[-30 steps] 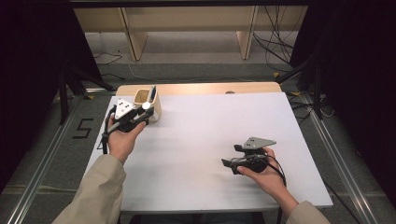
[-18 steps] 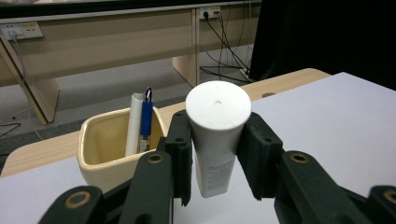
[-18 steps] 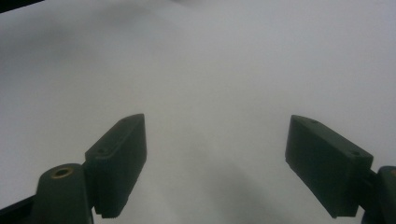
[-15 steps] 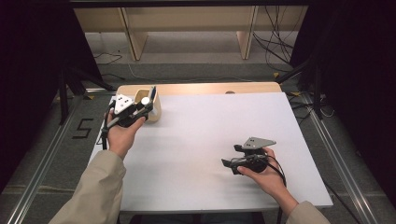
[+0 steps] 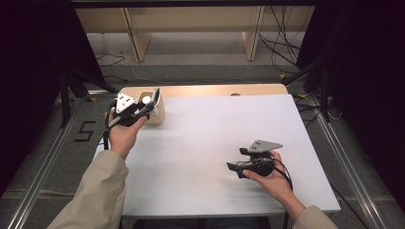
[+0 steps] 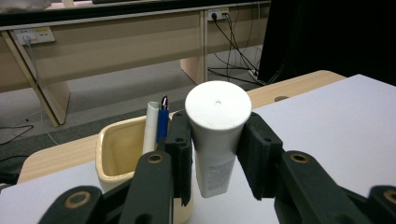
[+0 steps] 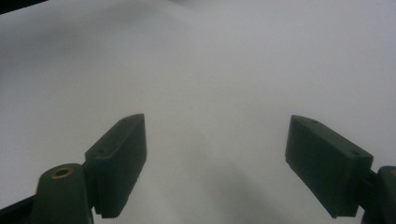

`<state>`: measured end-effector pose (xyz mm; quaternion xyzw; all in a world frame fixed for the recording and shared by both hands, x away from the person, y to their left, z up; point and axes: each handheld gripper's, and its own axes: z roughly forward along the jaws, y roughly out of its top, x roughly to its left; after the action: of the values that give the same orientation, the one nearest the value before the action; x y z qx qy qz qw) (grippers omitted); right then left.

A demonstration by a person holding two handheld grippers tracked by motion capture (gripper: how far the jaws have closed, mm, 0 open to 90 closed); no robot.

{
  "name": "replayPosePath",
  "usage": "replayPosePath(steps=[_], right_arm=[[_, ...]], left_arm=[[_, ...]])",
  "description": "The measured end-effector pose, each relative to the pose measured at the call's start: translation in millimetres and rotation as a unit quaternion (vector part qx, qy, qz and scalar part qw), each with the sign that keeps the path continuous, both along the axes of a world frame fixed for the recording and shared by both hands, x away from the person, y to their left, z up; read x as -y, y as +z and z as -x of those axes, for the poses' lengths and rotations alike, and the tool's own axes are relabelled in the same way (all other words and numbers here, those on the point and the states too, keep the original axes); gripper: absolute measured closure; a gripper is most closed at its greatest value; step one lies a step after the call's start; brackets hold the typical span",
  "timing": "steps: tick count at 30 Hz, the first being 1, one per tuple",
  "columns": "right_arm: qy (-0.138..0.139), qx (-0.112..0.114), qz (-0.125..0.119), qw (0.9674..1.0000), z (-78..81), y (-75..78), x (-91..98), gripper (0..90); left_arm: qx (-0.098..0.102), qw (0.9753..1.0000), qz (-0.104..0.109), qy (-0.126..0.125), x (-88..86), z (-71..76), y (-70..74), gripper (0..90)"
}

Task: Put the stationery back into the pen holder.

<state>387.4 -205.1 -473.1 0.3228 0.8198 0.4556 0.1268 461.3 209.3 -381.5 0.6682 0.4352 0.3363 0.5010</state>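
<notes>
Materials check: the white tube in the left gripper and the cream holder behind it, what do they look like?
White tube: looks like matte plastic, with a smooth flat cap bearing a moulding dot at its centre and small print on the body. Cream holder: probably moulded plastic, slightly glossy, with a thick rounded rim; glazed ceramic can't be ruled out. The left gripper has its pads pressed on the tube.
</notes>
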Motion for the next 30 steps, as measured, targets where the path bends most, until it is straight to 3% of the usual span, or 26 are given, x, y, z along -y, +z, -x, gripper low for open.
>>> replayPosePath(steps=[30], right_arm=[[0.002, 0.000, 0.000, 1.0000, -0.3, -0.7, -0.3, 21.5]], left_arm=[[0.004, 0.9999, -0.003, 0.016, -7.8, -12.5, -0.6, 66.9]])
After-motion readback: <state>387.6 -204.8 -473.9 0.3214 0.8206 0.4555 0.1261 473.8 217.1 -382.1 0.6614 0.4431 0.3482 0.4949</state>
